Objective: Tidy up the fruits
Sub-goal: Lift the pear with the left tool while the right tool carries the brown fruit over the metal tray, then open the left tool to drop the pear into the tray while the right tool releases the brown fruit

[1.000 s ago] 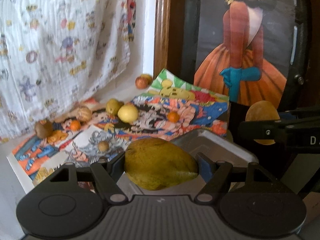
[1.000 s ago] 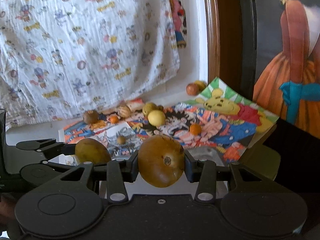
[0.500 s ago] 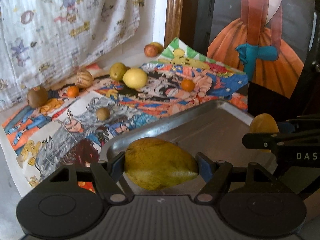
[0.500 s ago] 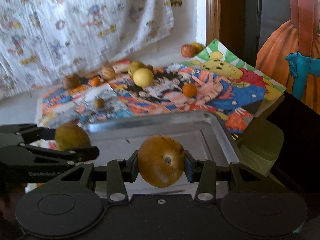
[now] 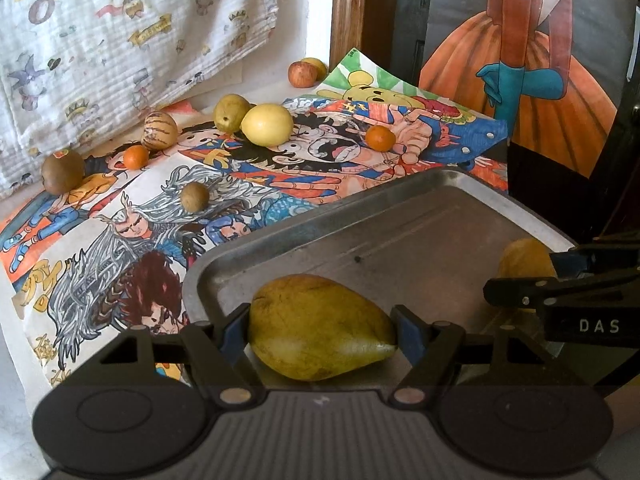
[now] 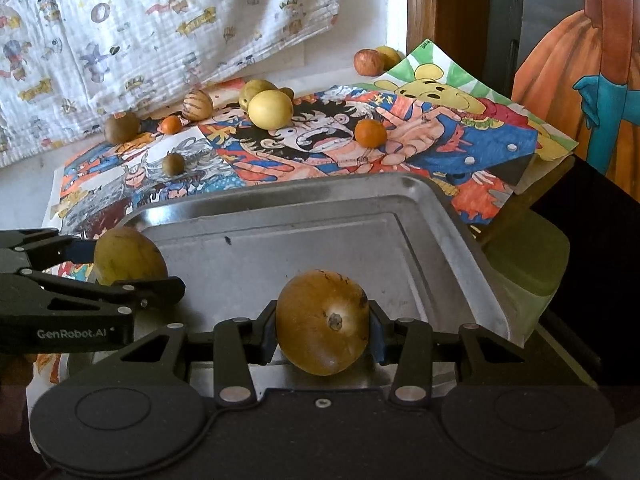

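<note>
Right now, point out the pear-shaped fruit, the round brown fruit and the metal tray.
pear-shaped fruit (image 5: 320, 326), left wrist view, middle of its skin.
round brown fruit (image 6: 322, 322), right wrist view, near its stem end.
metal tray (image 6: 280, 196), right wrist view, far rim.

Left wrist: you look forward along the left tongs (image 5: 322, 330), low and close over the tray's (image 5: 400, 208) near-left corner.
Right wrist: same heading, over its near edge.
Shared: both show you the tray, the comic sheets (image 6: 320, 144), the hanging cloth (image 6: 160, 32).
</note>
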